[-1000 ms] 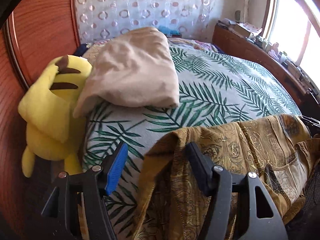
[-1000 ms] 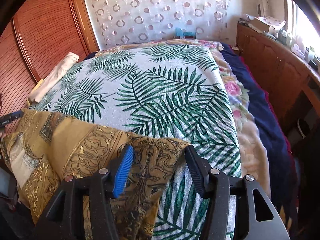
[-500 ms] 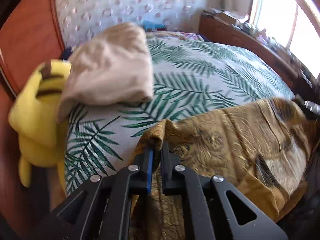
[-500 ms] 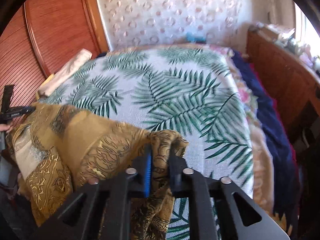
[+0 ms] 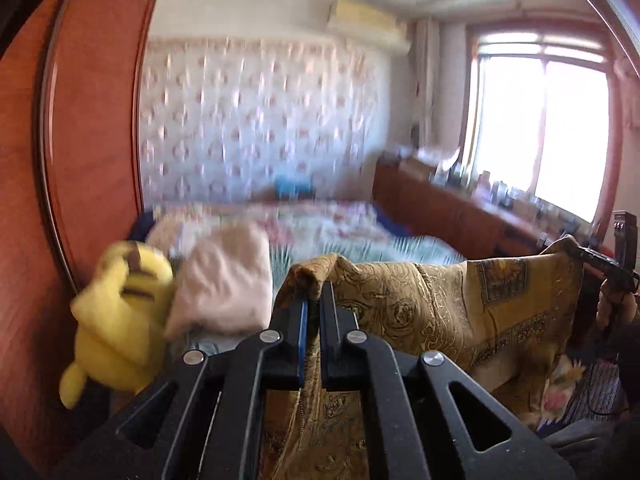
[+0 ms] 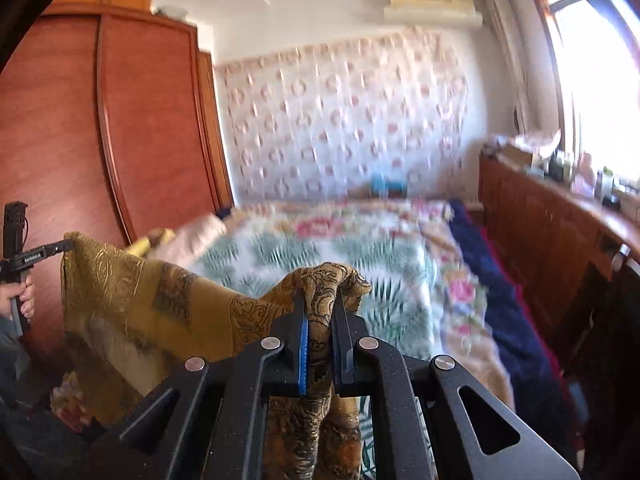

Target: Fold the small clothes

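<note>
Your left gripper [image 5: 314,300] pinches one corner of gold cloth [image 5: 440,312]; your right gripper [image 6: 320,300] pinches other corner. Cloth hangs stretched between them, above bed [image 6: 400,256].

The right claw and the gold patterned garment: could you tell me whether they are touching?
Touching. In the right wrist view, the right claw is shut on a bunched corner of the gold patterned garment, with cloth pinched between its pads and spilling over the tips.
</note>
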The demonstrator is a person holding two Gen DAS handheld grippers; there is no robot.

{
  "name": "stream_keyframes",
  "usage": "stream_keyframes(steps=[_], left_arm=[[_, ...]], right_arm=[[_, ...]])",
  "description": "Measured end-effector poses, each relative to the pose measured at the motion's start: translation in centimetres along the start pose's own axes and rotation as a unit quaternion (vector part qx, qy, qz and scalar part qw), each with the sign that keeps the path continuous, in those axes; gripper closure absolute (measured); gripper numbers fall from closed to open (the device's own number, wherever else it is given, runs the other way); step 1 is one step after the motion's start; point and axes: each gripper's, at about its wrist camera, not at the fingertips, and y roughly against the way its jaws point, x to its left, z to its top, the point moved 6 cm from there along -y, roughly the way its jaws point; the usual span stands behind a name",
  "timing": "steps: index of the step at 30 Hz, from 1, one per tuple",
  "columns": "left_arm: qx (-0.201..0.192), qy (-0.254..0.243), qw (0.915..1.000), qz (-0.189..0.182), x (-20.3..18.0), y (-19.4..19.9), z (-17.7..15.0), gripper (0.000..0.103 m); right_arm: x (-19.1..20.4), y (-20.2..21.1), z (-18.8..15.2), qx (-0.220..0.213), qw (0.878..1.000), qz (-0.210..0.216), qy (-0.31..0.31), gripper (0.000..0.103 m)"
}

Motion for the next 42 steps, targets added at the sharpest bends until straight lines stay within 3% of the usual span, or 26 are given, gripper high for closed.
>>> stream_keyframes(steps=[5, 10, 15, 18, 21, 24, 27, 28, 29, 31, 36, 40, 42], left_arm=[[-0.076, -0.005, 0.997, -0.009, -0.9, 5.1, 4.7, 0.098], [-0.119, -0.03, 0.9924, 0.0, -1.3, 5.8, 10.3, 0.098], [-0.137, -0.045, 0.9894, 0.011, -1.0, 2.8, 15.3, 0.098], [-0.119, -0.045, 0.9917, 0.02, 0.0, -1.9, 16.7, 0.098], [-0.084, -0.046, 0.9949, 0.03, 1.4, -8.9, 15.6, 0.098], [-0.02, -0.049, 0.9976, 0.046, 2.7, -16.3, 12.9, 0.093], [0.027, -0.046, 0.9974, 0.049, 3.8, -21.3, 9.6, 0.071], [0.045, -0.042, 0.9969, 0.05, 4.2, -22.5, 8.5, 0.06], [0.067, -0.038, 0.9958, 0.051, 4.3, -23.5, 7.3, 0.059], [0.092, -0.043, 0.9937, 0.049, 4.4, -24.3, 5.1, 0.059], [0.136, -0.043, 0.9893, 0.031, 3.7, -23.9, 1.1, 0.056], [0.163, -0.042, 0.9857, 0.011, 2.5, -23.0, -1.8, 0.035], [0.174, -0.039, 0.9841, -0.003, 1.7, -22.8, -3.1, 0.031]], right_arm=[[1.2, 6.0, 5.7, -0.071, 0.997, 0.006, 0.028, 0.095], [1.2, 8.7, 12.2, -0.123, 0.99, 0.001, 0.07, 0.095], [-0.5, 6.5, 18.3, -0.145, 0.984, -0.033, 0.092, 0.095], [-1.8, 1.1, 19.8, -0.109, 0.988, -0.052, 0.097, 0.095], [-3.1, -6.6, 19.3, -0.048, 0.992, -0.078, 0.086, 0.095], [-5.9, -15.0, 16.3, 0.014, 0.992, -0.11, 0.053, 0.092], [-8.8, -22.2, 12.0, 0.084, 0.982, -0.164, 0.03, 0.071], [-9.7, -23.8, 10.6, 0.105, 0.979, -0.173, 0.02, 0.068], [-10.5, -25.2, 9.2, 0.127, 0.975, -0.184, 0.014, 0.064], [-11.6, -26.7, 7.0, 0.157, 0.969, -0.191, 0.009, 0.062], [-11.9, -27.3, 6.2, 0.165, 0.972, -0.167, 0.003, 0.062], [-12.5, -23.5, 6.2, 0.168, 0.977, -0.135, -0.006, 0.062], [-12.6, -21.7, 5.5, 0.172, 0.978, -0.116, -0.01, 0.062]])
